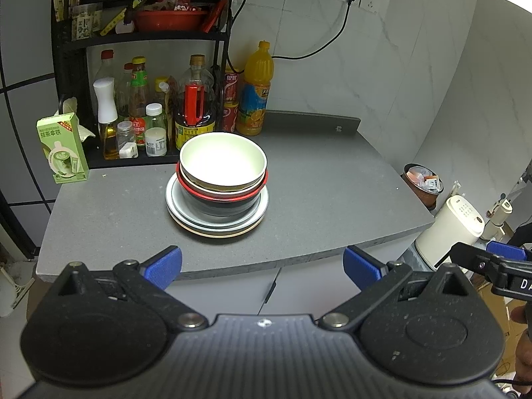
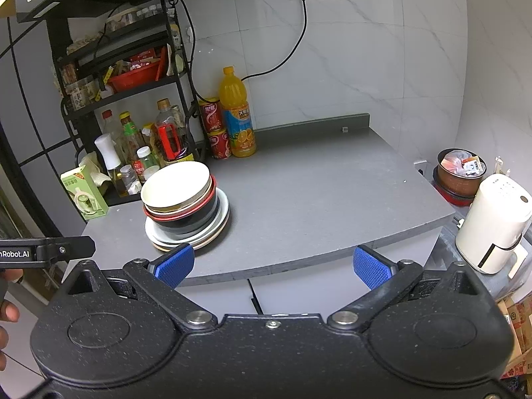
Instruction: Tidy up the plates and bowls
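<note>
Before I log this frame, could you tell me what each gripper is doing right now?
Left gripper: open, holding nothing.
Right gripper: open, holding nothing.

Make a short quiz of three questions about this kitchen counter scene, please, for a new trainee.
1. True or false: the cream bowl sits on top of the stack, above the red-rimmed bowl and the plates.
2. Which hand-held gripper holds something: A) left hand-held gripper, B) right hand-held gripper, C) neither?
3. Fill in: the orange juice bottle stands beside the red ____.

Key: 1 true. 2 C, both are open and empty. 3 cans.
</note>
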`<action>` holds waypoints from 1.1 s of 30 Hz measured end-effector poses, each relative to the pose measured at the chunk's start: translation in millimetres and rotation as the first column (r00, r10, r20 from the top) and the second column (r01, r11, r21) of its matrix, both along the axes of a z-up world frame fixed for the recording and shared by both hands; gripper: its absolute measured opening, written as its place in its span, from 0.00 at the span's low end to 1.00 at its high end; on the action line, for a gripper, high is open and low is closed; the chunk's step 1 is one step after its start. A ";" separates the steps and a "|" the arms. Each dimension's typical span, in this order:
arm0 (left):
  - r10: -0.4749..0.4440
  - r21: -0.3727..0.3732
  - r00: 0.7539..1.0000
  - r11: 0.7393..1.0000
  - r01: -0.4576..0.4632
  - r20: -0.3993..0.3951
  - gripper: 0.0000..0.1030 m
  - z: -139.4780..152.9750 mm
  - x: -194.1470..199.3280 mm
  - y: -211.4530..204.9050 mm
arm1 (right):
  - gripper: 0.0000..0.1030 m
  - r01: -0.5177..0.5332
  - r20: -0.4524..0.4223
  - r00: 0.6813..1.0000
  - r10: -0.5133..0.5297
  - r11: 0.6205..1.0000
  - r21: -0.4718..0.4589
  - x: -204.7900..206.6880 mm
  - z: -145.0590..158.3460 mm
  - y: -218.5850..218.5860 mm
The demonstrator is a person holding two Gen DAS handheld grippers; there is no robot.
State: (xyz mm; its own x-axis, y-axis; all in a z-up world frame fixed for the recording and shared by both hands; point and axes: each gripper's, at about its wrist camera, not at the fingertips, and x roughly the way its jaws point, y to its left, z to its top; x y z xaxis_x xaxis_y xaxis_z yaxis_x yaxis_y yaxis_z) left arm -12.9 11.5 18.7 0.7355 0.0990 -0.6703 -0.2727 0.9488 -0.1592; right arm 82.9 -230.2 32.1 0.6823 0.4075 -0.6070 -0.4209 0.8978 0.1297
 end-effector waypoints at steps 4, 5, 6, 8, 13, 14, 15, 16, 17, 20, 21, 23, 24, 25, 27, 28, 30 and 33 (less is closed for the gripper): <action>-0.002 0.003 1.000 1.000 0.002 -0.002 0.99 -0.5 2.1 -0.4 | 1.00 0.001 0.000 1.000 -0.001 1.000 0.000 1.2 -0.3 -0.9; -0.002 0.004 1.000 1.000 0.002 -0.003 0.99 -1.0 3.2 0.1 | 1.00 0.001 0.000 1.000 -0.001 1.000 -0.001 1.5 -0.6 -0.9; -0.002 0.003 1.000 1.000 0.002 -0.003 0.99 -1.0 3.3 0.1 | 1.00 0.002 -0.001 1.000 -0.002 1.000 0.000 1.6 -0.5 -1.0; -0.004 0.002 1.000 1.000 0.004 -0.004 0.99 -1.4 3.9 0.2 | 1.00 0.001 -0.001 1.000 -0.001 1.000 0.000 1.9 -0.7 -1.2; -0.001 0.001 1.000 1.000 0.001 -0.012 0.99 -2.9 6.9 0.1 | 1.00 0.001 -0.003 1.000 -0.001 1.000 0.001 4.2 -0.8 -2.0; -0.001 0.001 1.000 1.000 0.001 -0.012 0.99 -2.8 7.3 0.0 | 1.00 0.000 -0.003 1.000 0.000 1.000 0.002 5.5 -1.2 -2.8; -0.001 0.001 1.000 1.000 0.001 -0.012 0.99 -2.8 7.3 0.2 | 1.00 0.000 -0.003 1.000 0.000 1.000 0.002 5.9 -1.7 -3.2; -0.001 0.002 1.000 1.000 0.001 -0.012 0.99 -2.9 7.3 0.4 | 1.00 0.001 -0.003 1.000 -0.001 1.000 0.002 5.4 -1.7 -3.0; 0.000 0.001 1.000 1.000 0.000 -0.013 0.99 -2.9 7.3 0.7 | 1.00 0.000 -0.002 1.000 0.000 1.000 0.002 5.4 -1.7 -2.7; 0.007 -0.003 1.000 1.000 -0.007 -0.014 0.99 -3.1 7.5 0.3 | 1.00 -0.004 0.000 1.000 0.004 1.000 0.000 4.6 -2.0 -2.5; 0.008 -0.004 1.000 1.000 -0.009 -0.014 0.99 -3.2 7.5 0.4 | 1.00 -0.005 0.001 1.000 0.005 1.000 0.001 4.7 -1.8 -3.1; 0.010 -0.004 1.000 1.000 -0.010 -0.017 0.99 -3.1 8.1 0.2 | 1.00 -0.006 0.000 1.000 0.006 1.000 0.002 5.2 -2.1 -3.4; 0.011 -0.004 1.000 1.000 -0.011 -0.019 0.99 -3.2 8.0 0.2 | 1.00 -0.006 -0.001 1.000 0.006 1.000 0.002 5.1 -1.9 -3.2; 0.013 -0.005 1.000 1.000 -0.013 -0.020 0.99 -3.2 8.0 0.2 | 1.00 -0.006 -0.001 1.000 0.006 1.000 0.003 5.1 -1.8 -3.2; 0.015 -0.009 1.000 1.000 -0.015 -0.021 0.99 -2.6 8.4 0.7 | 1.00 -0.011 -0.001 1.000 0.011 1.000 0.005 5.7 -1.9 -3.3; 0.017 -0.010 1.000 1.000 -0.018 -0.023 0.99 -2.3 8.5 0.5 | 1.00 -0.013 -0.002 1.000 0.013 1.000 0.006 5.9 -2.0 -3.4; 0.016 -0.009 0.999 1.000 -0.016 -0.029 0.99 -2.2 9.2 0.0 | 1.00 -0.013 -0.005 1.000 0.013 1.000 0.007 6.2 -2.2 -3.1; 0.018 -0.012 0.999 1.000 -0.019 -0.031 0.99 -2.9 10.9 -0.2 | 1.00 -0.013 -0.010 1.000 0.014 1.000 0.007 7.4 -3.2 -3.4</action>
State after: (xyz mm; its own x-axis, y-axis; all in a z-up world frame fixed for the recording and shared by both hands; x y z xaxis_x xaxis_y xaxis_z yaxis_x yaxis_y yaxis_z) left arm -2.1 11.3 15.8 0.7124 0.1041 -0.6940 -0.2952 0.9416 -0.1617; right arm 90.2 -233.7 28.8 0.6706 0.4207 -0.6111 -0.4317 0.8911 0.1398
